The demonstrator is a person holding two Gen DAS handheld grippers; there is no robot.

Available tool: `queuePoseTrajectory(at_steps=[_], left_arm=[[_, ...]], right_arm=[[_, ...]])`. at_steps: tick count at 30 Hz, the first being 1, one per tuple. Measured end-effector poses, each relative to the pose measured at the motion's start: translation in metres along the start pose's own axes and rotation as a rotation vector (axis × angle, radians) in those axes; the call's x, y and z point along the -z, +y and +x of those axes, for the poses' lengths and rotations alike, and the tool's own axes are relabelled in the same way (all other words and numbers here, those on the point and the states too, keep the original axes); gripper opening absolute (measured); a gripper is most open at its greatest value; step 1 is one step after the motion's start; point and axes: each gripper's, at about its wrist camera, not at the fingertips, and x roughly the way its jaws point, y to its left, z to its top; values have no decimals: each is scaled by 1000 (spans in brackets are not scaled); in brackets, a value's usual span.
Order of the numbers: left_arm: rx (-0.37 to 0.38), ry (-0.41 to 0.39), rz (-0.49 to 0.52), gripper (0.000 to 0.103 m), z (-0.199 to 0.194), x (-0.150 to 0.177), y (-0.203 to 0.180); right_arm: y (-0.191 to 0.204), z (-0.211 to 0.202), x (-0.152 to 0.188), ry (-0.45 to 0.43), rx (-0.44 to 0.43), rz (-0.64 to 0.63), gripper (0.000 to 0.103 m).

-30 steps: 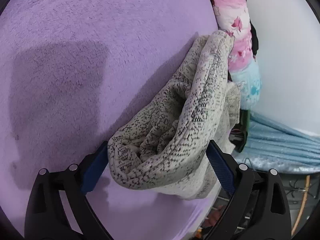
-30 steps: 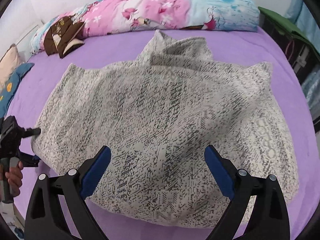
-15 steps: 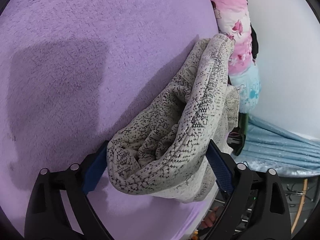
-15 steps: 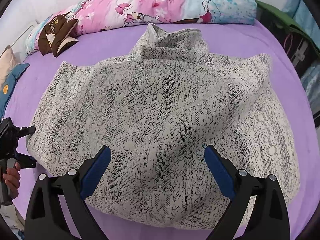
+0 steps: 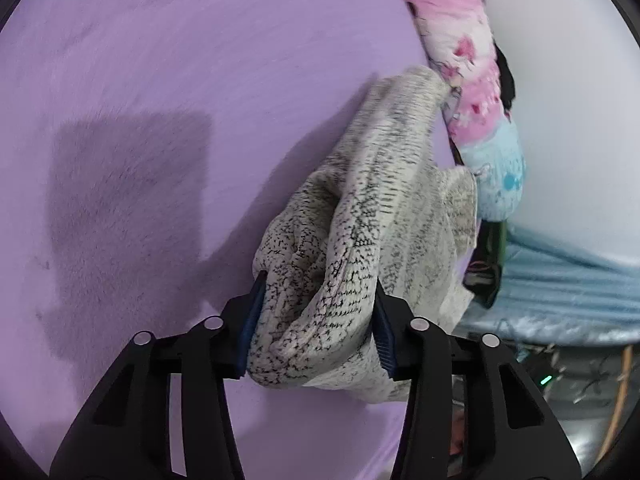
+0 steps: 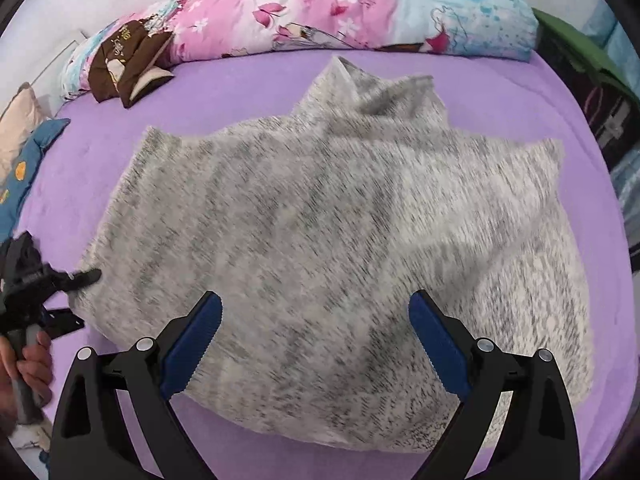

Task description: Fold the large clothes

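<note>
A large grey speckled knit sweater [image 6: 328, 224] lies spread on the purple bed [image 6: 500, 88], neck toward the far pillows. My left gripper [image 5: 316, 320] is shut on a bunched edge of the sweater [image 5: 372, 216]; it also shows at the left of the right wrist view [image 6: 80, 278], at the sweater's left corner. My right gripper [image 6: 314, 344] is open and empty, hovering over the near part of the sweater.
A pink and blue floral quilt [image 6: 340, 12] lies along the far edge of the bed, with a brown garment [image 6: 128, 64] at its left. A blue cushion [image 6: 28, 172] sits at the left. Dark and green items [image 6: 588, 80] stand off the bed's right side.
My left gripper has closed from wide open onto the sweater's bunched edge. The sweater has shifted slightly and looks motion-blurred. My right gripper stays open above it.
</note>
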Motion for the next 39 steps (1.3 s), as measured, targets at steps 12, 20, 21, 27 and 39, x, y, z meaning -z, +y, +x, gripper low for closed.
queuePoseTrajectory(at_steps=[12,20,21,27,39], left_arm=[[-138,-115,216,39,-20,36,-68],[-238,-140,334,39,-22,52,-101],[-254,-147,360,39,-21,56,-109],[-415,-202,573,38,-12,86,-158],[-459,-206,617,38,-6,97,-181]], right_arm=[[69,0,-115,301,-170,206,94],[191,46,-163,582,122,-169,96],[199,51,-166,598,158,-198,96],[242,96,-173,757,339,-277,96],[241,161,-163,844,588,-144,95]])
